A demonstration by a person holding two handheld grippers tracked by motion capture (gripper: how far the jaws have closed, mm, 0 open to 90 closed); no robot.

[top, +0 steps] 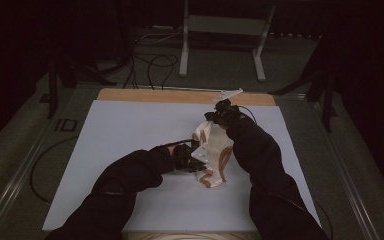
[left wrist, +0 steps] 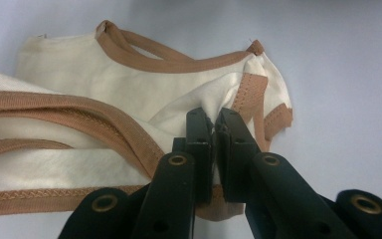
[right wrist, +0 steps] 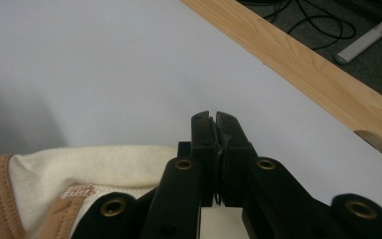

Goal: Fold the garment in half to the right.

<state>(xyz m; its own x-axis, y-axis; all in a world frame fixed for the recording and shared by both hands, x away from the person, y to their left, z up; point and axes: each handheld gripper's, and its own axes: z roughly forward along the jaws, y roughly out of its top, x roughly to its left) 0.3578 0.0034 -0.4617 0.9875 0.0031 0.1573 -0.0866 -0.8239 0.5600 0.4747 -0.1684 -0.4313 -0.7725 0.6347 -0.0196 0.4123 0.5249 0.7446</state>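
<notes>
Jaws of the left gripper (left wrist: pixel 214 124) are pinched on a fold of the cream garment (left wrist: pixel 129 94), whose tan-trimmed cloth spreads beyond and left of them; right gripper (right wrist: pixel 214 127) jaws clamp its edge, cloth trailing lower left, white worktop (right wrist: pixel 104 64) beyond

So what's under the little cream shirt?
Under the cream shirt lies the white sheet covering the table, showing all around it. The part directly beneath is covered by cloth. The left gripper and right gripper both pinch the shirt.
</notes>
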